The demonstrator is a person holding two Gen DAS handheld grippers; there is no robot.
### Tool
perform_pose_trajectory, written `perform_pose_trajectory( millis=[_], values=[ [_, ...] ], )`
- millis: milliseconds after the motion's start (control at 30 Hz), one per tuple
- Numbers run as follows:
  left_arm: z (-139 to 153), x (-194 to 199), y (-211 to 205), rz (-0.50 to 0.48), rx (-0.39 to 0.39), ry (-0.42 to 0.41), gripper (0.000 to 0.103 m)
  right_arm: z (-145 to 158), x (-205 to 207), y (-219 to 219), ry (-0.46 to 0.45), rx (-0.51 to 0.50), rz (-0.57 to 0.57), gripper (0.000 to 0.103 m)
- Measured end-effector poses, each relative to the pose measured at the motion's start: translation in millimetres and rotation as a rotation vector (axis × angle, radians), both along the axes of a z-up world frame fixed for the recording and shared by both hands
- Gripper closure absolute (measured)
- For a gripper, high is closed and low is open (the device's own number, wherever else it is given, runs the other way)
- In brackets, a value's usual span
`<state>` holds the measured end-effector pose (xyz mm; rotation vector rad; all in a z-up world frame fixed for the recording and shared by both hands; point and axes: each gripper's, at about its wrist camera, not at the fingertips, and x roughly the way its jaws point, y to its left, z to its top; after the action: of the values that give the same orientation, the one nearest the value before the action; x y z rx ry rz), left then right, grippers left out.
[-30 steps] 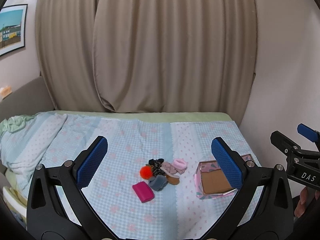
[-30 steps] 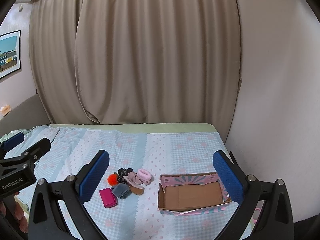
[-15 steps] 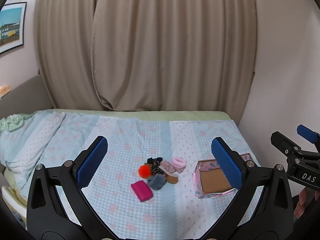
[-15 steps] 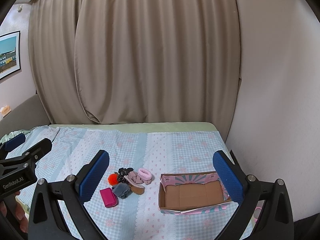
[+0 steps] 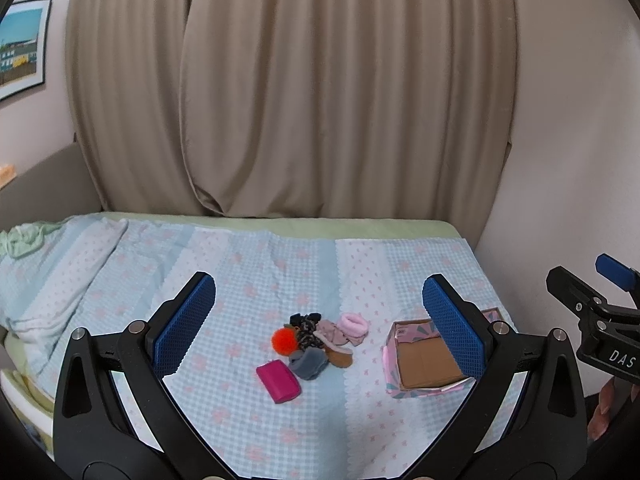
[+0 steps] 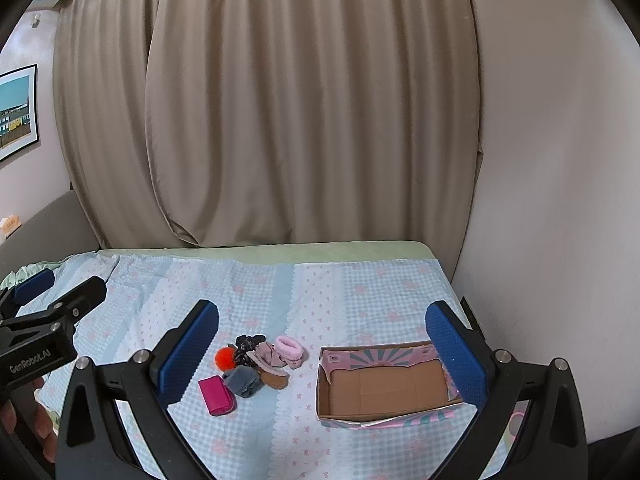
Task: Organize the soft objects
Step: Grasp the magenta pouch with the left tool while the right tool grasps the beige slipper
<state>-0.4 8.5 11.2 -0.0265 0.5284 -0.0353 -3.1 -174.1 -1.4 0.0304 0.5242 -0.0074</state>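
A small pile of soft things lies mid-bed: a magenta pouch point(image 5: 278, 381) point(image 6: 216, 395), a grey sock point(image 5: 307, 363) point(image 6: 241, 382), an orange pompom point(image 5: 284, 339) point(image 6: 226, 357), a dark scrunchie point(image 5: 305, 320), a pink baby bootie point(image 5: 352, 328) point(image 6: 289, 351) and a brown slipper point(image 5: 339, 357) point(image 6: 275, 378). An open pink cardboard box point(image 5: 424, 360) point(image 6: 384, 388), empty, stands to their right. My left gripper point(image 5: 320, 324) and right gripper point(image 6: 322, 354) are both open and empty, held well above and short of the bed.
The bed has a light blue checked sheet point(image 5: 256, 272) with a rumpled blanket point(image 5: 48, 272) at the left. Beige curtains point(image 5: 320, 100) hang behind; a wall point(image 6: 552, 200) borders the bed's right side. A picture point(image 5: 22, 46) hangs at the left.
Both grippers have drifted slightly; the pile and box sit a little lower and farther left in the left wrist view. Nothing was touched.
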Motion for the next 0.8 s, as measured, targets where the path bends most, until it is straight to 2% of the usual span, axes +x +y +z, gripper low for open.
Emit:
perform_pose_trajectory(
  millis=[133,400,567,800],
  values=[
    [-15.4,5.9,-2.7,0.041,-0.012,0.036,0.000,1.1,2.0,-4.0,0.009,0.003,0.015,0.000],
    [-59.5,22.0,-2.7,0.145,-0.025,0.130,0.000,-22.4,30.6,-14.5,0.054,0.020,0.121,0.000],
    [-116.1,34.4,3.2,0.192,-0.041,0.247,0.000,-53.2,60.2,-14.5,0.097,0.014,0.188,0.000],
    [-221.8,66.1,25.9,0.218,-0.092,0.415,0.001,-128.4,110.2,8.7,0.209,-0.016,0.304,0.000]
  ],
)
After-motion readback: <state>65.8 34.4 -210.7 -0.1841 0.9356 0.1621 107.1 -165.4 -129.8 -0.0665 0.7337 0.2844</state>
